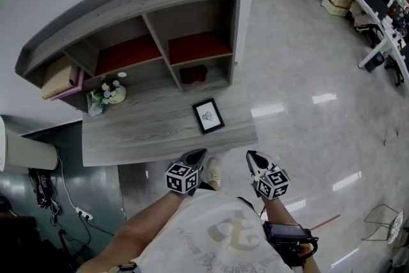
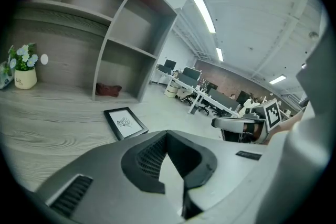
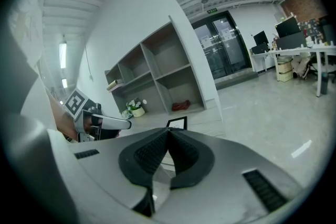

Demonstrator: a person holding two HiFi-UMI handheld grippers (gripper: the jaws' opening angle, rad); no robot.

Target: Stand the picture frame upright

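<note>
Both shut: L gripper [image 1: 200,154], R gripper [image 1: 252,156] by desk [image 1: 140,132] edge, frame [image 1: 208,116] flat.

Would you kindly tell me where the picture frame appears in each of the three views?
Head view: frame lies flat, near the picture's centre.
Left gripper view: frame left of centre, slightly low.
Right gripper view: frame at centre, slightly low.
Landmark: flower pot, left of the frame in every view.

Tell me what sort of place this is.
Probably an open-plan office: rows of desks with monitors, long ceiling strip lights, and glass double doors at the far end.
</note>
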